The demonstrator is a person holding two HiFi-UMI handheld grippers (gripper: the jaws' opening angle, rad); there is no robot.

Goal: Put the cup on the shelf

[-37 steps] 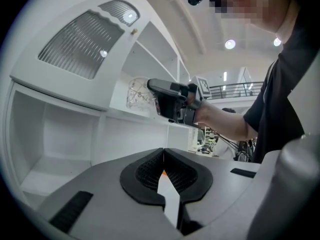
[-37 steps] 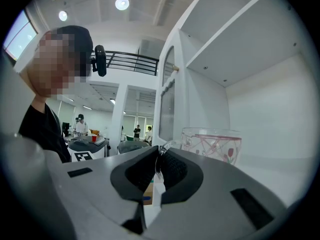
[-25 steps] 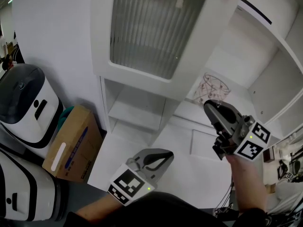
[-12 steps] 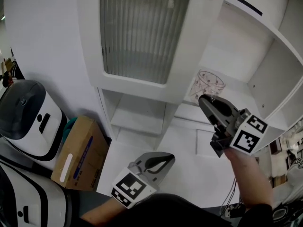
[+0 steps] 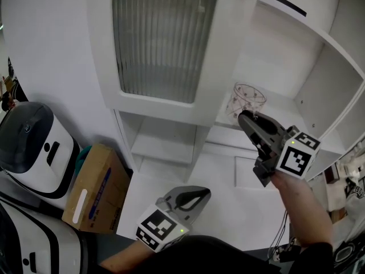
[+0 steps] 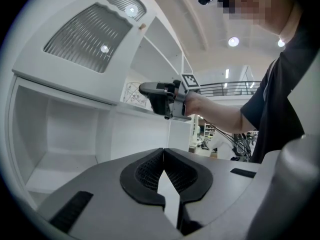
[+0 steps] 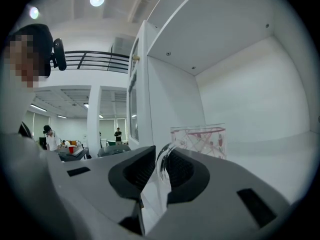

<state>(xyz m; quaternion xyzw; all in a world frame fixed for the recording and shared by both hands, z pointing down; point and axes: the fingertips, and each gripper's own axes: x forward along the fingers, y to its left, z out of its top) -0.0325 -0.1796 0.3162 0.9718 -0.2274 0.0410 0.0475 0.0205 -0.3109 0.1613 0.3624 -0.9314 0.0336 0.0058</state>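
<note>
**A:** Why do you take the cup [image 5: 246,97] from the side?

**B:** My right gripper [image 5: 246,119] pinches its glass handle [image 7: 162,165] between the fingers [image 7: 192,173], so the cup can sit upright on the shelf [image 5: 288,110]. It is in the opening, at twelve o'clock. My left gripper [image 5: 194,195] is not needed. Its fingers are pressed together on nothing, low at seven o'clock.

The right gripper [image 5: 245,117], clamped on the handle of the clear glass cup with a red pattern [image 5: 246,99], sits slightly higher and further left in the head view, closer to the white cabinet door [image 5: 162,44]. Its marker cube [image 5: 297,157] has rolled, now showing one face squarely.
</note>
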